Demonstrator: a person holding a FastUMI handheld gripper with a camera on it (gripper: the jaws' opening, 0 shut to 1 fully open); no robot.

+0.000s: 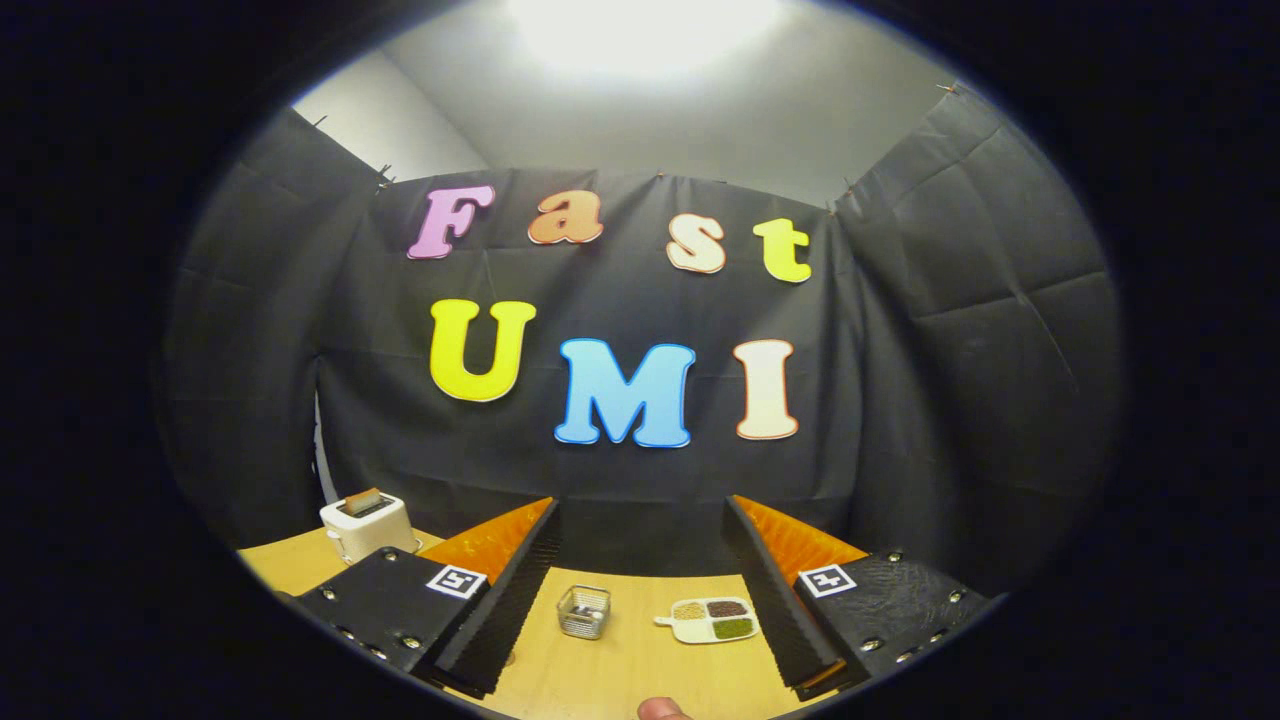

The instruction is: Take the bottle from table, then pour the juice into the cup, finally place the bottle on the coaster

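Table (620, 680): wood, black cloth walls behind. From my gripper (640, 600) (fingers spread wide, empty): basket (584, 611) and tray (708, 620) between fingers; toaster (367, 523) beyond left finger. I can't spot the bottle.

We had a pale wooden tabletop (610, 670) running up to the black cloth wall (620, 490). Off at the far left corner stood a cream toaster (367, 522), a slice showing in its slot. Nearer the middle we saw a small wire basket (584, 611) sitting upright, and just beside it, apart from it, lay a white divided dish (710, 620) with a short handle, its compartments holding tan, dark brown and green contents.
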